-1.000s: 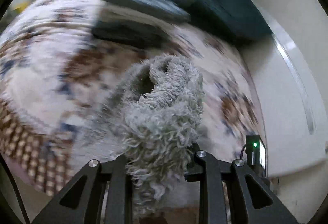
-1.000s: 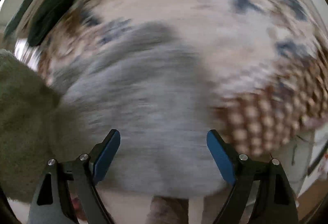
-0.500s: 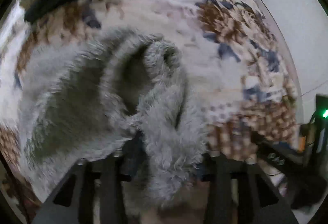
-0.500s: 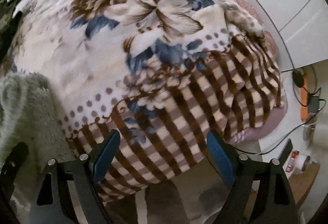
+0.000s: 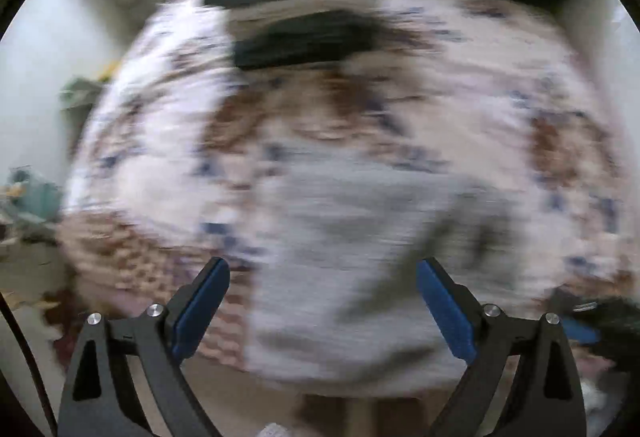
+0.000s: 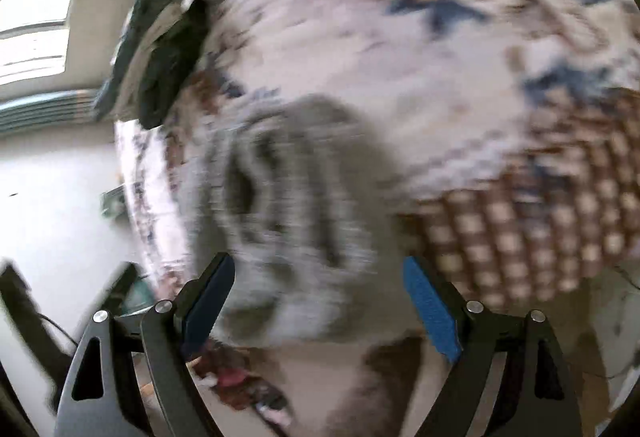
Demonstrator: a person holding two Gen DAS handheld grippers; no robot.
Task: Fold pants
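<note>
While the bed [image 5: 460, 69] with its floral blanket [image 5: 168, 125] fills both blurred views, the grey fleecy pants [image 5: 360, 237] lie bunched on its near edge, dark clothes [image 5: 304, 41] at the far side. Left hand-held gripper [image 5: 322, 307] is opening wide over them, gripping nothing; right hand-held gripper [image 6: 316, 307] hangs wide open and empty. Best to flatten the pants first, then pinch both layers at an edge.

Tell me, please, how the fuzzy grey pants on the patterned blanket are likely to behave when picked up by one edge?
The grey pants lie slumped in soft folds on the blanket, so they will probably drape limply rather than hold shape. Their fuzzy pile suggests a bulky but fairly light garment. That texture should grip well rather than slip.
</note>
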